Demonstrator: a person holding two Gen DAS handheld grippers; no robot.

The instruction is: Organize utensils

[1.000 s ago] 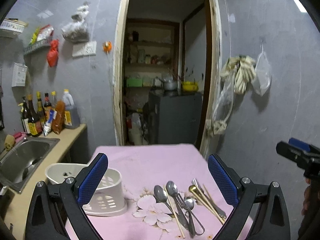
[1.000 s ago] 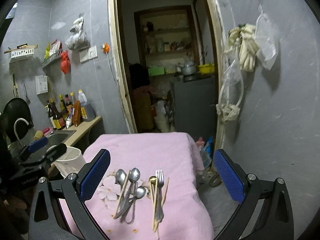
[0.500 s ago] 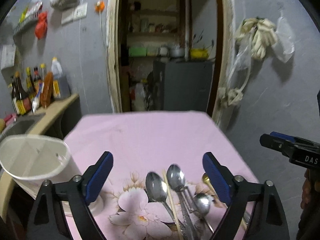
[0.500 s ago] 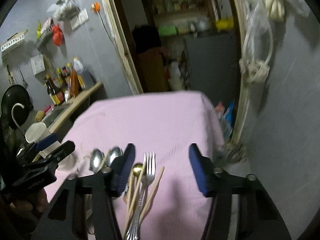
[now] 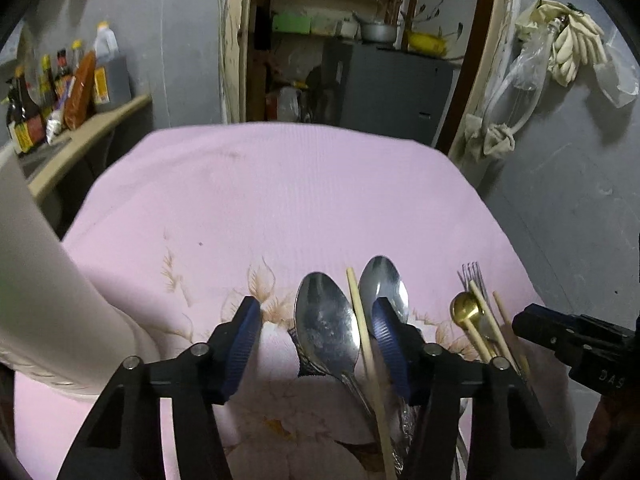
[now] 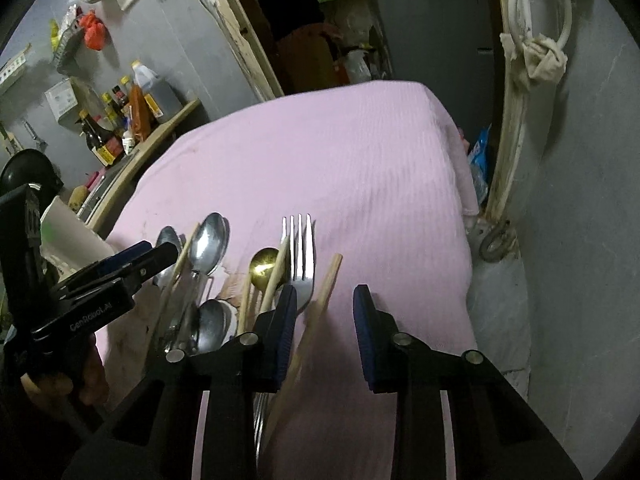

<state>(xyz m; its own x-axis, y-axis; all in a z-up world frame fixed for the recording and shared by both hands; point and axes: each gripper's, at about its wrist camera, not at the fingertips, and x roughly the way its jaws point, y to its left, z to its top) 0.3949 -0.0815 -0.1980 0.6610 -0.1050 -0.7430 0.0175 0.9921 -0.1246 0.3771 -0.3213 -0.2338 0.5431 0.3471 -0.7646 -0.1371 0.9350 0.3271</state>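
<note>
Utensils lie on the pink tablecloth (image 5: pixel 280 184). In the left wrist view my left gripper (image 5: pixel 316 320) is open, low over a large steel spoon (image 5: pixel 326 320) and a wooden chopstick (image 5: pixel 362 332) that lie between its fingers; a second spoon (image 5: pixel 384 284) is beside the right finger. A gold spoon (image 5: pixel 466 310) and fork tines (image 5: pixel 472 274) lie further right. In the right wrist view my right gripper (image 6: pixel 325 308) is open, with a chopstick (image 6: pixel 326 284) between its fingers; the fork (image 6: pixel 299 248) is beside the left finger. The white utensil holder (image 5: pixel 36 292) stands at left.
A counter with sauce bottles (image 5: pixel 60 88) and a sink lies left of the table. A doorway (image 5: pixel 352 40) opens behind, and the grey wall with hung gloves (image 5: pixel 568 48) is on the right. The table's right edge (image 6: pixel 460 200) drops to the floor.
Both grippers have come down and forward close over the utensils, and both have narrowed their fingers. The left one now straddles the large spoon; the right one straddles a chopstick.
</note>
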